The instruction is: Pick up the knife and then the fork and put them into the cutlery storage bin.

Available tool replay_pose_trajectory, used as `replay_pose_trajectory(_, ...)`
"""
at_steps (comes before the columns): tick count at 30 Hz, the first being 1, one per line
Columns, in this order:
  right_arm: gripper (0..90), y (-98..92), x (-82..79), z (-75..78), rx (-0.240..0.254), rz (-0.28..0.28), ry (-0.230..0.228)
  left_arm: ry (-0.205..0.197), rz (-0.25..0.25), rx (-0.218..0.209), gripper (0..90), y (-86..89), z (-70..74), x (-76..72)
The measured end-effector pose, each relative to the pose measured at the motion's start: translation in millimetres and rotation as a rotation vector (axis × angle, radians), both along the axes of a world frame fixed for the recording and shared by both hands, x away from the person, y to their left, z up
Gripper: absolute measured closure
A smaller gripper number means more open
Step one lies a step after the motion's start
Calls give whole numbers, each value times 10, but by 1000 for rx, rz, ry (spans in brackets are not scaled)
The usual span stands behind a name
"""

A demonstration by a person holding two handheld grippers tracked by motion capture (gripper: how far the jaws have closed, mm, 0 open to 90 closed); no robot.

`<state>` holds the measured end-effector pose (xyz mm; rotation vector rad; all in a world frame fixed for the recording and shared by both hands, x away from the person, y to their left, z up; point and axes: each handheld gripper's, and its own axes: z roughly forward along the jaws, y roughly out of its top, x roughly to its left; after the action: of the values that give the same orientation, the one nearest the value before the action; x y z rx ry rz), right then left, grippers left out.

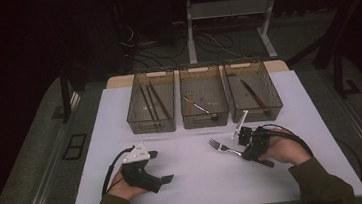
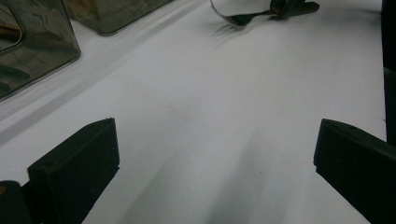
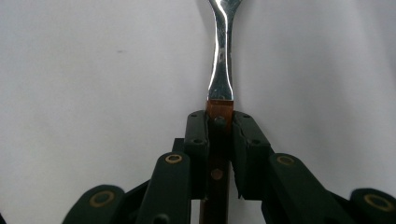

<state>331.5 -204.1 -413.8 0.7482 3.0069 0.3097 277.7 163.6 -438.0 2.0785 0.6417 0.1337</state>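
A metal fork (image 1: pixel 222 147) with a brown wooden handle lies on the white table (image 1: pixel 202 185), tines pointing left. My right gripper (image 1: pixel 247 152) is shut on its handle from the right. In the right gripper view the jaws of my right gripper (image 3: pixel 219 122) press both sides of the wooden handle, and the fork (image 3: pixel 221 60) has its shiny neck running up and away. My left gripper (image 1: pixel 161 166) rests at the front left of the table, open. In the left gripper view my left gripper (image 2: pixel 215 149) has bare table between its jaws, and the fork (image 2: pixel 240 18) lies far off.
Three clear smoky bins stand in a row at the back of the table. The left bin (image 1: pixel 154 127) holds dark sticks, the middle bin (image 1: pixel 206 122) a small utensil, the right bin (image 1: pixel 275 104) a brown-handled knife. Table legs and cables lie behind on the floor.
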Motion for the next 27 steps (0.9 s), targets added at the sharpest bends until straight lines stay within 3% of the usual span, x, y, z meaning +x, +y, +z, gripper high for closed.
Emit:
replay_pose_trajectory(9, 773, -272, 83, 113, 115, -55, -68, -1, -1, 2, 0, -2, 2, -2)
replay_pose_trajectory(27, 772, -809, 155, 266, 388, -246, -193, -2, -8, -1, 0, -5, 3, -7)
